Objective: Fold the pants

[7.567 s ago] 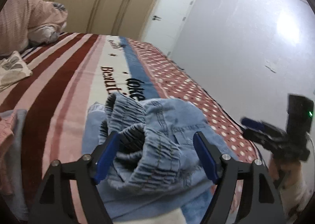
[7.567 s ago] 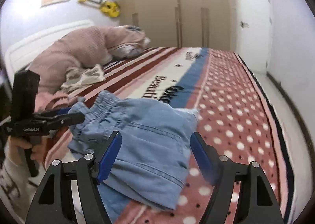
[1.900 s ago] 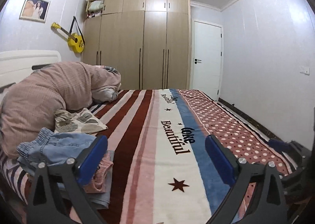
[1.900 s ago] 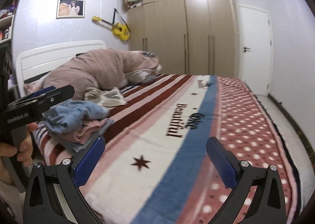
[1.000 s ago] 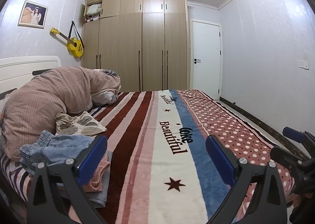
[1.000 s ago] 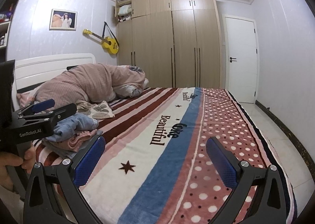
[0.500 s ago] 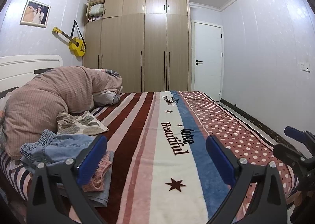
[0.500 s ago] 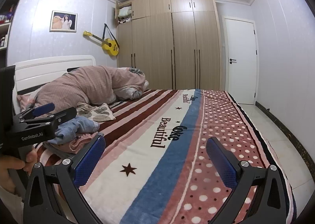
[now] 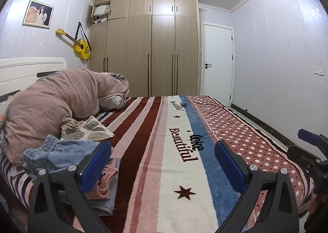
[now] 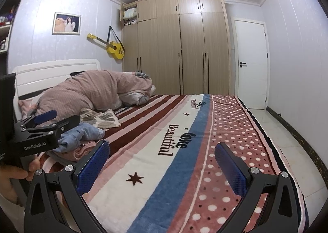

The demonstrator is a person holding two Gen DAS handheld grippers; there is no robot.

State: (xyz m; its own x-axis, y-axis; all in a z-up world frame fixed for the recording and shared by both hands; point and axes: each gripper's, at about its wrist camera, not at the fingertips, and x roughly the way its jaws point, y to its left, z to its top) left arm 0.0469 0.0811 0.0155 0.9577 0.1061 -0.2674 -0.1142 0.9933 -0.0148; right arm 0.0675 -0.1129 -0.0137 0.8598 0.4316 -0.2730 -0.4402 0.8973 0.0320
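the pants [image 9: 61, 152] lie on top of a pile of clothes [image 9: 106, 183] at the left side of the bed [image 9: 184, 171]. behind them sits a pillow [image 9: 86, 128], then a big blanket heap [image 9: 61, 97].

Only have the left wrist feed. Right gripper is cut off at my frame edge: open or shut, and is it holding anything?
Observer: The right gripper is wide open with nothing between its fingers; only the striped blanket lies beyond it.
Operator: How does my left gripper look from that side?
Observer: The left gripper is level and covers the near end of the denim pants in the right wrist view; a hand grips its handle below. I cannot tell whether it is touching them.
Operator: Anything off frame to my left?
Observer: A wall shelf with small items, left of the headboard.
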